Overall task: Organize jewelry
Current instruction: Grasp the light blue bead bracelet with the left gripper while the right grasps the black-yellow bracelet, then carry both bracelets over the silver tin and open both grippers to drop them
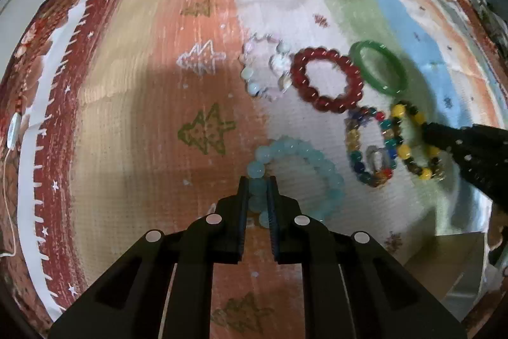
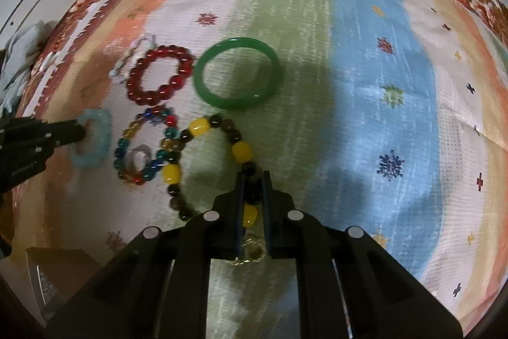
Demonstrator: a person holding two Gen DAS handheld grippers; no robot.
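Both grippers clamp beaded bracelets on the striped cloth.

The left gripper [image 1: 257,183] has its fingers narrowed onto the pale blue bracelet [image 1: 304,158]; the right gripper [image 2: 253,180] pinches the yellow-and-dark bracelet [image 2: 219,145]. Near them lie the multicolour bracelet [image 2: 146,145], red bracelet [image 2: 158,78], green bangle [image 2: 238,73] and a pale bracelet [image 1: 266,65], on the cloth [image 2: 365,84].

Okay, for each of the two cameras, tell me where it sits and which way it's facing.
Left wrist: on the left gripper, looking down its fingers at the cloth; shut on the pale blue bracelet; right gripper enters at right.
Right wrist: on the right gripper, shut on the yellow-and-dark bracelet; left gripper at left.
Shared: red bracelet, green bangle, multicolour bracelet.
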